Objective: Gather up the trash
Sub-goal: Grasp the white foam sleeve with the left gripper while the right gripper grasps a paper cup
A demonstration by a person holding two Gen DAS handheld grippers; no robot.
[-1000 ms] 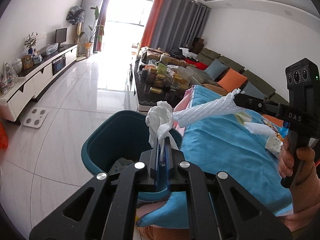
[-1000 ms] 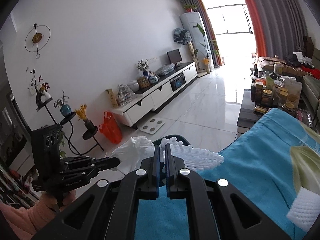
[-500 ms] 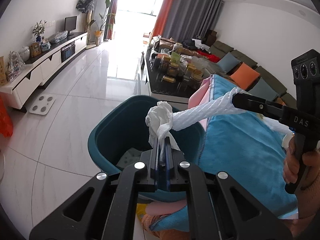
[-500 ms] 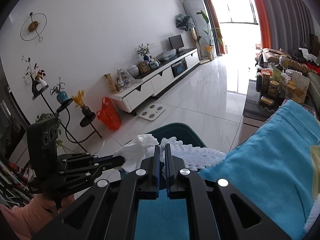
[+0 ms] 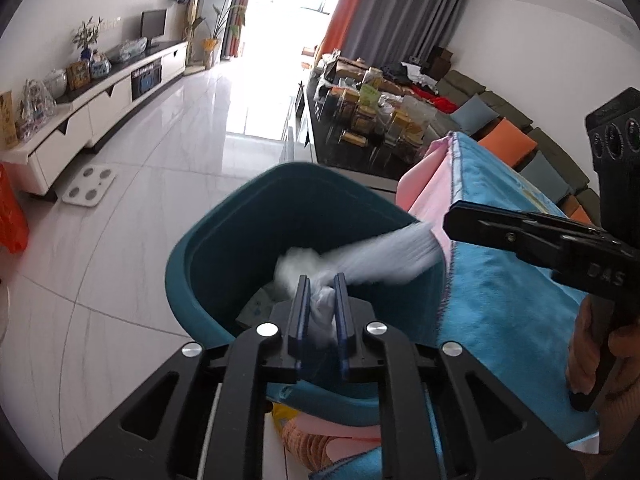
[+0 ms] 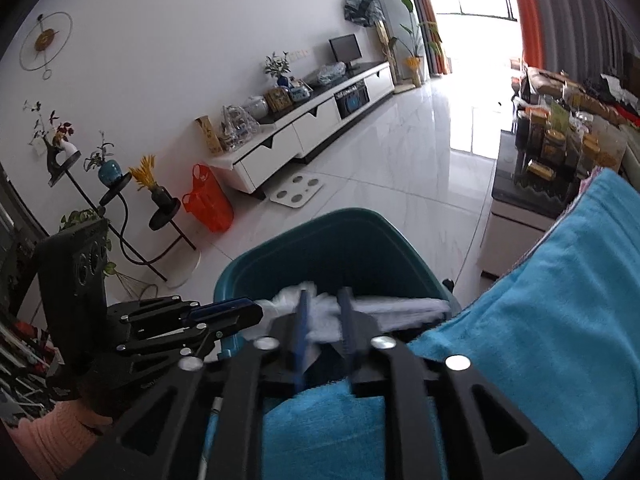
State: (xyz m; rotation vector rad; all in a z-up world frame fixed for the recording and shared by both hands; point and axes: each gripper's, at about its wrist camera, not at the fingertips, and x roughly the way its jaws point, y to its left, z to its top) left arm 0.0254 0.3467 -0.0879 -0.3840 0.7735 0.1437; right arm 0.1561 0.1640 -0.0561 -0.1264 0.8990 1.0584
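Teal bin [image 5: 240, 248]: straight below both tips, mouth up.
L gripper [image 5: 323, 304]: jaws just been opening, narrow gap, tissue wad [image 5: 322, 306] loose between them.
R gripper [image 6: 325, 312]: jaws just been opening, foam net [image 6: 400, 307] slipping out over bin; long axis runs across the rim.
Nearer: both abt equal.
Writing: "DAS" on R gripper body.

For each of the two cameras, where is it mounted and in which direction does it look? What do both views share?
Left wrist view: sits on the left gripper, looks down into the teal plastic bin; crumpled white tissue between its just-opening jaws; right gripper and hand at right.
Right wrist view: sits on the right gripper, looks down at the bin over the blue cloth; white foam net there, jaws just opening; left gripper at left.
Shared: bin, tissue, net, white floor scale.
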